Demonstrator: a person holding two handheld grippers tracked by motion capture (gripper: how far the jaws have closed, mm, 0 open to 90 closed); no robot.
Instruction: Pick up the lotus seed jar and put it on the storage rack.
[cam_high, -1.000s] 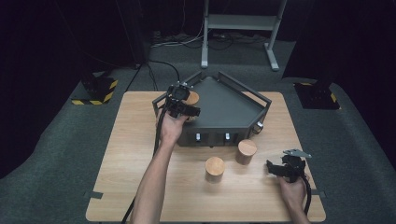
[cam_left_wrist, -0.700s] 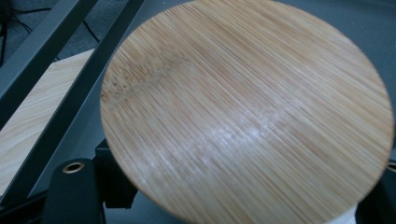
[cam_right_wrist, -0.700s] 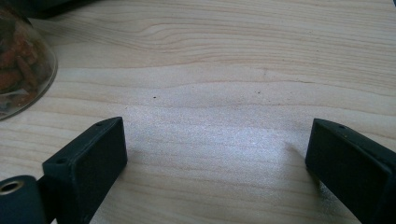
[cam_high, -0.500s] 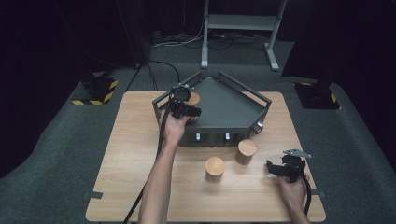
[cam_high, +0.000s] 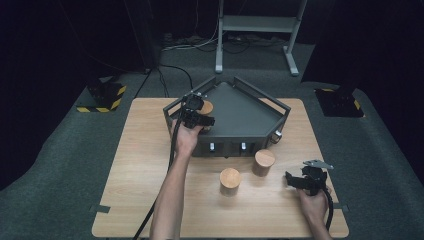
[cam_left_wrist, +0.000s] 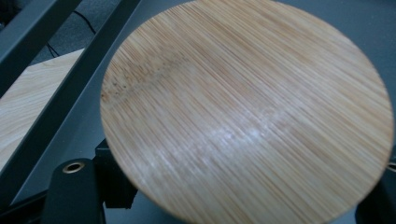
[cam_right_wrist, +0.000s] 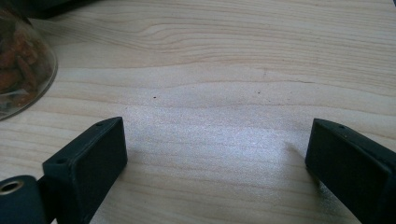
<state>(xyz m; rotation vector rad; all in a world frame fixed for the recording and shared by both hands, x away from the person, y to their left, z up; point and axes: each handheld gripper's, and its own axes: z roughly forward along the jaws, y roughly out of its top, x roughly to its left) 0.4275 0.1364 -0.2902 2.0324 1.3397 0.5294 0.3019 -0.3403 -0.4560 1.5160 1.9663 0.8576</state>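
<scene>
Wooden-lidded jars number three: one (cam_high: 206, 107) sits inside the grey five-sided tray (cam_high: 250, 112), pinched by the left tool (cam_high: 196, 111); two (cam_high: 230, 180) stand on the wooden desk (cam_high: 140, 165) before the tray. Right tool (cam_high: 305, 179) rests spread on the desk. Grey carpet (cam_high: 60, 150) surrounds it, in a dark room.

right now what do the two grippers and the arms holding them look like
Both grippers are black. The left gripper trails a black cable down along a bare forearm with no sleeve. The right gripper has a grey three-cornered plate on top and a black cable. Its fingers are blocky black pads with small screw holes.
</scene>
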